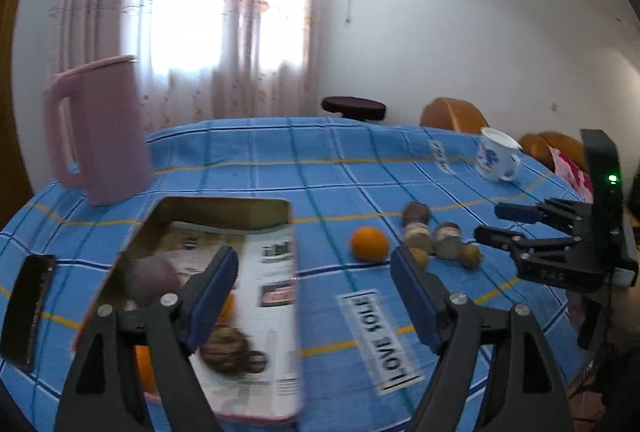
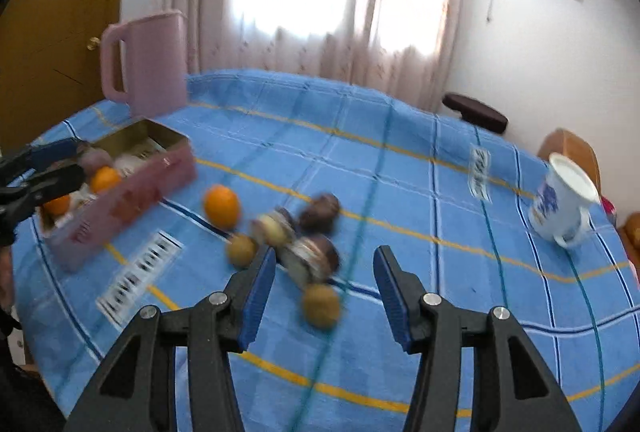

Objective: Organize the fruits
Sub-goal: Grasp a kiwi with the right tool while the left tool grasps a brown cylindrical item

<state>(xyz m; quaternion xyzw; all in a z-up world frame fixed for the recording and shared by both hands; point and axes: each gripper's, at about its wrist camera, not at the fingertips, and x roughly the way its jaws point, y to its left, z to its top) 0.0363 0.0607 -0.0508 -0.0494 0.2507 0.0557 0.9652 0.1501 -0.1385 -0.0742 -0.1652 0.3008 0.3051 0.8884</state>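
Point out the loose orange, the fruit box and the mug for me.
loose orange (image 2: 221,204): right wrist view, middle of its peel.
fruit box (image 2: 132,198): right wrist view, pink outer side wall.
mug (image 1: 496,158): left wrist view, printed side.

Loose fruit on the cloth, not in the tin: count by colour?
Orange fruit: 1
Purple-brown fruit: 3 (blurred)
Yellow-brown fruit: 2
Total: 6
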